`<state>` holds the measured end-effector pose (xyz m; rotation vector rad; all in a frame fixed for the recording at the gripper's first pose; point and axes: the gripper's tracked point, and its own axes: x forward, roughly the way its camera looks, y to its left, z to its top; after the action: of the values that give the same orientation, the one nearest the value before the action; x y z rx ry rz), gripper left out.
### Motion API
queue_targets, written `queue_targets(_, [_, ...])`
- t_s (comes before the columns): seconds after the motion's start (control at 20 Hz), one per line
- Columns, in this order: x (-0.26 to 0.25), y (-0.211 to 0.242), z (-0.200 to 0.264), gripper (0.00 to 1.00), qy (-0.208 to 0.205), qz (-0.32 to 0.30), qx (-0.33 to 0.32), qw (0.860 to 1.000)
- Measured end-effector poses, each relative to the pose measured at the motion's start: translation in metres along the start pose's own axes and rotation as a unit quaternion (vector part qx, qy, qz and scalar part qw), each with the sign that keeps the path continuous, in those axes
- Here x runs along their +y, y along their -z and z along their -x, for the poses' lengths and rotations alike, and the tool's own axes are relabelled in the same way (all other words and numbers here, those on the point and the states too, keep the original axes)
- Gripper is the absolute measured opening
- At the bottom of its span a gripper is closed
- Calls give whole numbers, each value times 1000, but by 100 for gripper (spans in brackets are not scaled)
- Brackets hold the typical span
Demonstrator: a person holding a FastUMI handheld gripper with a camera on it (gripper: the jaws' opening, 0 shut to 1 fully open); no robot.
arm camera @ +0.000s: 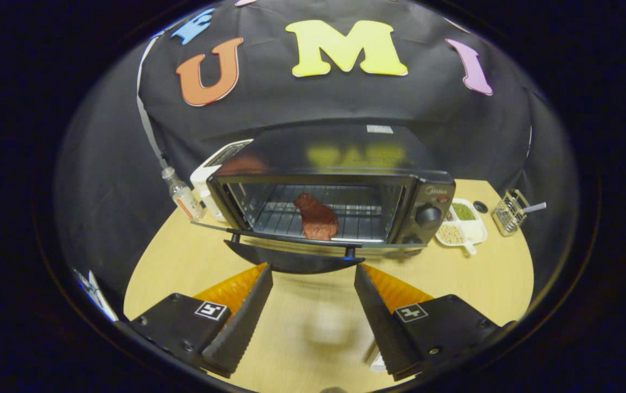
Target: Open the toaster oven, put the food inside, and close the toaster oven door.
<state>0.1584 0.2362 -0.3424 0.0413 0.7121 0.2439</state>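
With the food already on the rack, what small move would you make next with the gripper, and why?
Probably bring the open gripper forward and under the door handle, then lift. The food already lies on the rack inside the toaster oven, the glass door hangs open, and the jaws stand apart and empty just short of the handle, so closing is what remains.

The oven (340, 180) is showing a glossy dark shell, its top mirroring the wall behind. Inside it, a wire metal rack (356, 215) is gleaming, with a matt, rough-looking piece of meat (317, 218) lying on it. The glass door (291, 240) is hanging open in front, smooth and shiny. Under the oven, the table (313, 311) is looking like pale smooth wood. The gripper (313, 273), fingers spread apart, is showing ribbed pads (244, 311). Right of the oven, a wire basket (509, 212) is glinting like metal.
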Motion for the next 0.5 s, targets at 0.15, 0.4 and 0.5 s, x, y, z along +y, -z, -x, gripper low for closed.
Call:
queue_targets(0.15, [-3, -33, -13, 96, 14, 9, -26, 1000])
queue_targets(0.4, [0, -51, -19, 93, 14, 10, -39, 999])
queue_targets(0.5, [1, -49, -17, 93, 9, 0, -37, 999])
